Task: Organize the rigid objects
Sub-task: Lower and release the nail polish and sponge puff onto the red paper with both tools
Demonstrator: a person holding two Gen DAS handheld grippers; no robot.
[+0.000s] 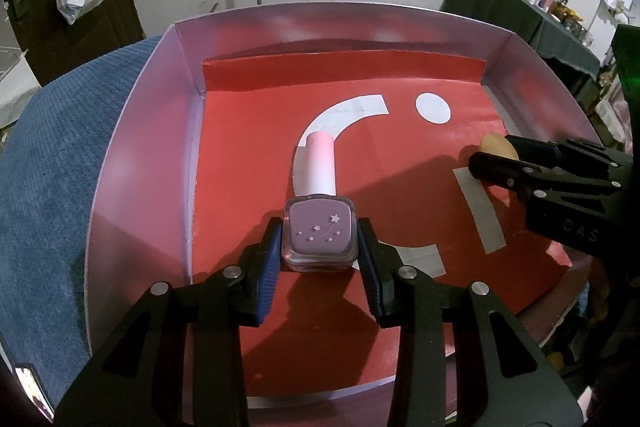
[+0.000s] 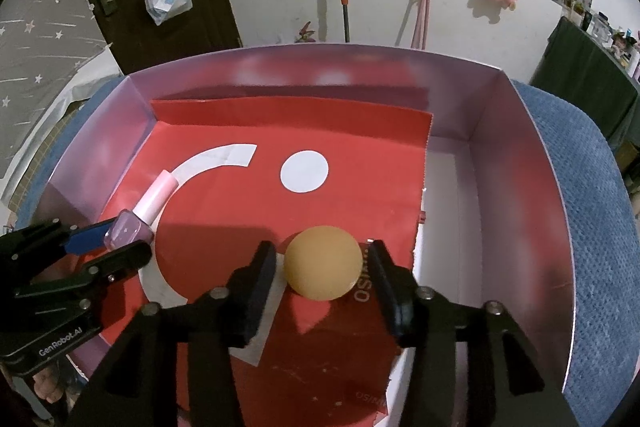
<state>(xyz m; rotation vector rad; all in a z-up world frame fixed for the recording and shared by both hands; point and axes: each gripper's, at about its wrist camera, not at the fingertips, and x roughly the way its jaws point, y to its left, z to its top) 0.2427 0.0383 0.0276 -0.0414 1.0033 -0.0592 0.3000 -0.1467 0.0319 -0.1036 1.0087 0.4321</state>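
A nail polish bottle with lilac glass and a pale pink cap lies flat on the red paper inside a pink box. My left gripper is shut on its glass body, cap pointing away; the right wrist view shows the same grip on the bottle. An orange-tan ball rests on the red paper between the fingers of my right gripper. A thin gap shows on each side of the ball, so the jaws stand open. From the left wrist, the right gripper partly hides the ball.
The box walls enclose a red paper sheet with white shapes. A bare white strip of box floor lies to the right. Blue cloth surrounds the box. A door, hanging plush toys and a cluttered dark table stand behind.
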